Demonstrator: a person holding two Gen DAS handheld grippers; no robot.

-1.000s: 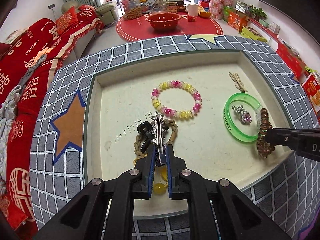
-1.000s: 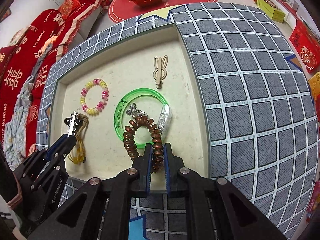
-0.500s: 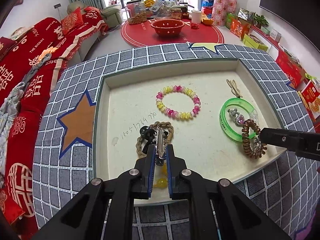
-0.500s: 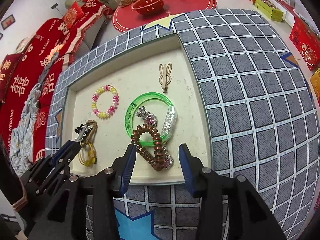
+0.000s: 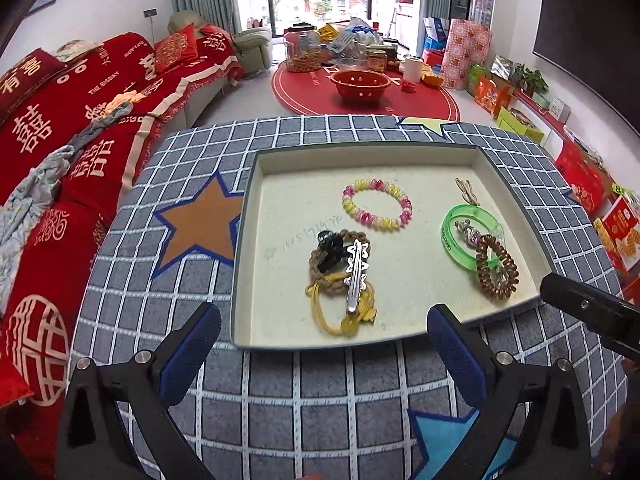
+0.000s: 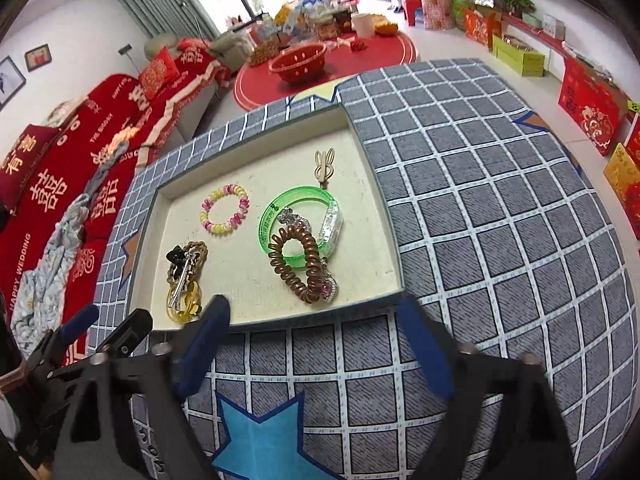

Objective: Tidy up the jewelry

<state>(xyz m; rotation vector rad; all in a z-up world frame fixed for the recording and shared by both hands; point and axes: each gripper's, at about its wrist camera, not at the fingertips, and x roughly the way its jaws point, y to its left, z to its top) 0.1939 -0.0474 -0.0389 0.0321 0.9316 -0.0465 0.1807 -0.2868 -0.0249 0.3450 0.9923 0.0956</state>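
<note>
Grey checked cloth with star patches [image 5: 320, 400] covers the tabletop, and a shallow cream tray [image 5: 400, 152] lies on it. Just outside the tray's near rim, the left gripper [image 5: 322, 344] hangs with its blue-padded jaws opening wide and nothing between them. The right gripper [image 6: 314, 338] hangs beside it, its jaws also opening and empty. Inside the tray by the near rim lies a silver hair clip [image 5: 355, 276], resting on a braided brown hair tie [image 5: 320, 264], a black clip [image 5: 330, 245] and a yellow hair tie [image 5: 328, 320]. Toward the tray's right wall, a brown spiral hair tie [image 6: 298, 260] overlaps a green bangle [image 6: 288, 204]. Further in lie a pink-and-yellow bead bracelet [image 5: 376, 209] and a beige rabbit-ear clip [image 6: 325, 166].
</note>
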